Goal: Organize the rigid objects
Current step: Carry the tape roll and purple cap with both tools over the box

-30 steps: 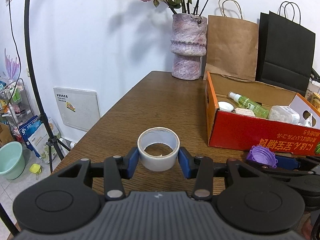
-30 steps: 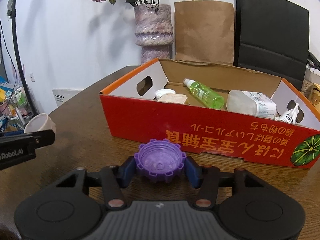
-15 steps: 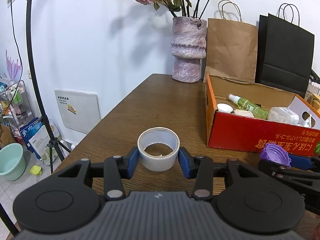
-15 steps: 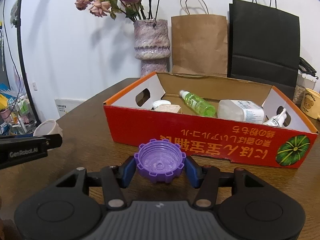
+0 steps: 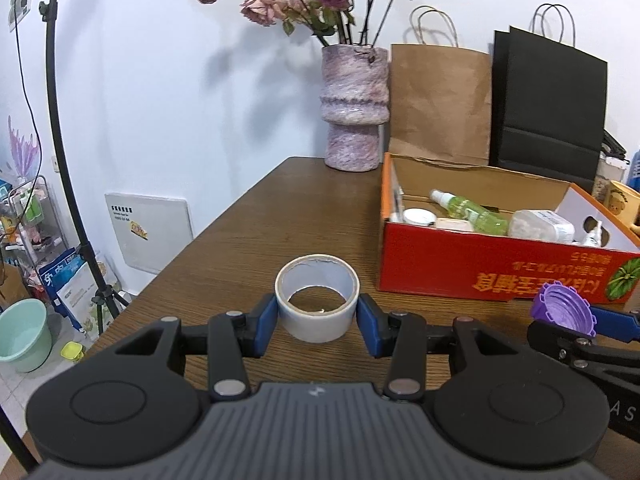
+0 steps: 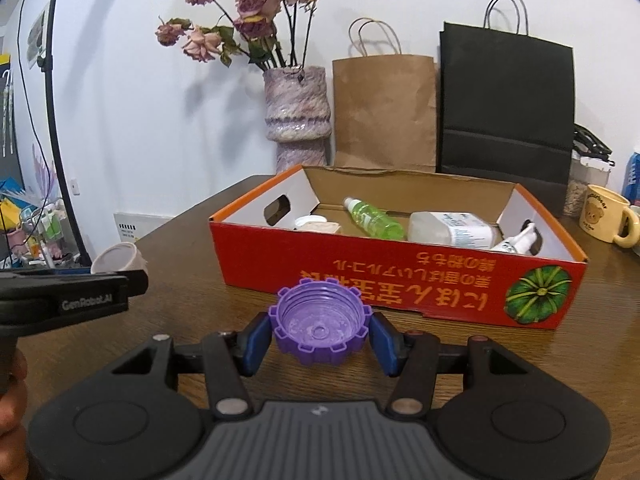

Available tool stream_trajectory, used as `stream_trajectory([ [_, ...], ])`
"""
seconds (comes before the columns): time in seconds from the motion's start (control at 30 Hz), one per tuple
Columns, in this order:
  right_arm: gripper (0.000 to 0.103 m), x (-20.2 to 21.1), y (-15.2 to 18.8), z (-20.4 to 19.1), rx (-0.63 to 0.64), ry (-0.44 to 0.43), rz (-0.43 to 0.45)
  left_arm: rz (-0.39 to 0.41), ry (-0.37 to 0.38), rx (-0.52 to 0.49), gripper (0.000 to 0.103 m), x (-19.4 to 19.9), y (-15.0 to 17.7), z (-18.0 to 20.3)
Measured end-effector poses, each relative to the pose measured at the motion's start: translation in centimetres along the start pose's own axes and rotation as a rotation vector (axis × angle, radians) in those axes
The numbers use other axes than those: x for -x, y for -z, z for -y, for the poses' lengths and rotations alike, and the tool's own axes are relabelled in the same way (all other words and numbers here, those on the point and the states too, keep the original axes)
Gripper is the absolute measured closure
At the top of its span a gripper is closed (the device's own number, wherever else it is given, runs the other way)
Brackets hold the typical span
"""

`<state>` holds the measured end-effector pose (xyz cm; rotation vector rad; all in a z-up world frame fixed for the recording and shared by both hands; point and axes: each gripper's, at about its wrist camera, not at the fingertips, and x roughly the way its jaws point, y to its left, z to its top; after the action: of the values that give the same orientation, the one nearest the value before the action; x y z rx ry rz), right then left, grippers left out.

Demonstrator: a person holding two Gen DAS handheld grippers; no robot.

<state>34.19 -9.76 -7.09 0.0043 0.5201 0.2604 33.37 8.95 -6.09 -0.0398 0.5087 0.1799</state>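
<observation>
My left gripper [image 5: 317,316] is shut on a white tape roll [image 5: 317,304] and holds it above the wooden table [image 5: 248,240], left of the red cardboard box [image 5: 480,268]. My right gripper [image 6: 320,330] is shut on a purple toothed bottle cap [image 6: 320,326], open side up, in front of the red box [image 6: 392,272]. The cap also shows in the left wrist view [image 5: 562,316], and the tape roll shows in the right wrist view [image 6: 118,258]. The box holds a green spray bottle [image 6: 372,222], a clear bottle [image 6: 450,230] and small jars.
A purple vase [image 5: 354,108] with dried roses stands at the table's back. A brown paper bag [image 5: 440,108] and a black bag [image 5: 548,108] stand behind the box. A yellow bear mug [image 6: 606,220] sits right of the box. The table's left edge drops to the floor.
Both grippers have risen and pulled back a little from the box, each still holding its object. The box and vase now sit lower and farther in both views.
</observation>
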Motion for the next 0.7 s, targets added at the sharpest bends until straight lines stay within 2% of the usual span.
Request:
stream_trajectory([
  [0.37, 0.05, 2.3, -0.1, 3.2, -0.028, 0.019, 0.04, 0.011, 0.059, -0.041, 0.059, 1.6, -0.3, 4.6],
  [0.7, 0.05, 3.3, -1.3, 5.9, -0.042, 0.034, 0.086, 0.035, 0.076, -0.055, 0.059, 2.1, -1.8, 7.6],
])
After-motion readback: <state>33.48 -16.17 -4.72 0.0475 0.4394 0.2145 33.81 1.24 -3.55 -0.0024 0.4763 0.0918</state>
